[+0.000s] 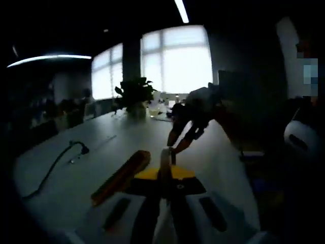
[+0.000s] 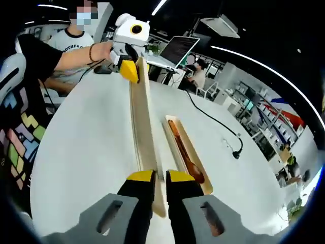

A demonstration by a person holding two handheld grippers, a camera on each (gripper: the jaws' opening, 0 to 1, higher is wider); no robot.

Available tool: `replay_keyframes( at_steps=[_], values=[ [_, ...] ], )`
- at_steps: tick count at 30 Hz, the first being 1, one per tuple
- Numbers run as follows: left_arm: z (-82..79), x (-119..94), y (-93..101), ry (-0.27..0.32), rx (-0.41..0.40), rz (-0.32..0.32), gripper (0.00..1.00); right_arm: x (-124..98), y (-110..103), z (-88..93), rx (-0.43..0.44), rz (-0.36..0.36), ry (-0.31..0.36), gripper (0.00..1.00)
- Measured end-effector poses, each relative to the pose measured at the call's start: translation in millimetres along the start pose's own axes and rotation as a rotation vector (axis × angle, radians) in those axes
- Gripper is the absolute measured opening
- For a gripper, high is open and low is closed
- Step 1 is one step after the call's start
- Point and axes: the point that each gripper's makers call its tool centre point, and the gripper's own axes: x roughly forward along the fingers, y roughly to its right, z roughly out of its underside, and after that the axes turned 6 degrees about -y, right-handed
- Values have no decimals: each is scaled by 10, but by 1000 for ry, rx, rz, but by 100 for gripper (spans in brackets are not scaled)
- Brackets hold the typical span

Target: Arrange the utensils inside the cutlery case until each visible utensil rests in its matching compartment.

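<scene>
A long pale wooden lid (image 2: 143, 127) stretches across the white table, held at both ends. My right gripper (image 2: 160, 178) is shut on its near end, yellow tips pressed on either side. At the far end the left gripper (image 2: 133, 68), white with a yellow tip, grips it. To the right of the lid lies the narrow wooden case tray (image 2: 179, 133) with a brown wooden spoon (image 2: 187, 157) inside. In the dim left gripper view, my left gripper (image 1: 163, 175) is shut on the lid's end (image 1: 165, 156), the right gripper (image 1: 180, 142) is just beyond, and the case tray (image 1: 122, 175) lies to the left.
A person's arm (image 2: 76, 56) reaches to the left gripper; a chair (image 2: 10, 71) stands at that side. An open laptop (image 2: 177, 51) sits at the table's far end. A black cable (image 2: 213, 119) runs along the right. A potted plant (image 1: 134, 94) stands in front of bright windows.
</scene>
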Motion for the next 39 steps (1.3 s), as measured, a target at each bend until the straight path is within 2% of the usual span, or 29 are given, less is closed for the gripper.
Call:
replay_keyframes(
  at_steps=[2,4,6,9,11,13,15,16,17,18,20,21,23,25,26,28,29,31,33,34,35,36,37,39],
  values=[
    [32,-12,-24,4,-7,0,5,-20,-13,-8,102,-19,37,4],
    [47,-22,-103,11,1,-41,7,-23,-32,-4,61,2,38,4],
    [66,-21,-148,13,-3,-58,10,-32,-82,-17,33,15,11,3],
    [59,-46,-302,49,-85,-103,14,-85,-71,-85,-4,47,-1,2],
    [52,-74,-368,82,-165,-102,15,-138,-38,-141,-15,64,0,2],
    [63,-95,-406,118,-261,-80,16,-193,48,-188,-57,112,-9,2],
    [97,-101,-429,144,-369,-47,29,-215,83,-208,-76,130,-22,2],
    [91,-110,-458,188,-451,-22,38,-227,110,-225,-81,147,-23,2],
    [67,-122,-457,227,-492,6,53,-250,159,-230,-111,172,-34,2],
    [42,-147,-458,277,-569,45,63,-256,178,-212,-121,183,-56,2],
    [58,-142,-491,313,-706,71,81,-281,305,-237,-183,276,-71,2],
    [52,-143,-502,324,-717,75,85,-276,342,-241,-200,310,-83,2],
    [8,-134,-556,383,-770,89,87,-251,384,-269,-256,366,-89,2],
    [-11,-99,-622,425,-891,109,90,-234,448,-264,-327,448,-121,2],
    [-48,-79,-629,458,-959,148,93,-223,466,-244,-342,473,-139,2],
    [-69,-23,-658,483,-1023,167,98,-175,507,-225,-382,521,-158,2],
    [-60,6,-669,479,-1028,162,99,-152,505,-216,-386,528,-158,2],
    [-42,74,-709,472,-1052,143,98,-113,541,-232,-424,567,-146,2],
    [-30,121,-754,477,-1127,147,91,-97,574,-238,-460,607,-147,2],
    [-35,123,-787,494,-1177,158,86,-87,585,-233,-483,629,-153,2],
    [-43,134,-819,514,-1245,190,75,-85,599,-234,-502,650,-157,2],
    [-38,121,-889,528,-1269,204,66,-89,608,-238,-540,681,-161,2],
    [-11,133,-955,531,-1308,194,58,-92,622,-252,-568,702,-158,2],
    [30,154,-1035,519,-1302,173,50,-102,639,-258,-620,742,-158,2]
  ],
)
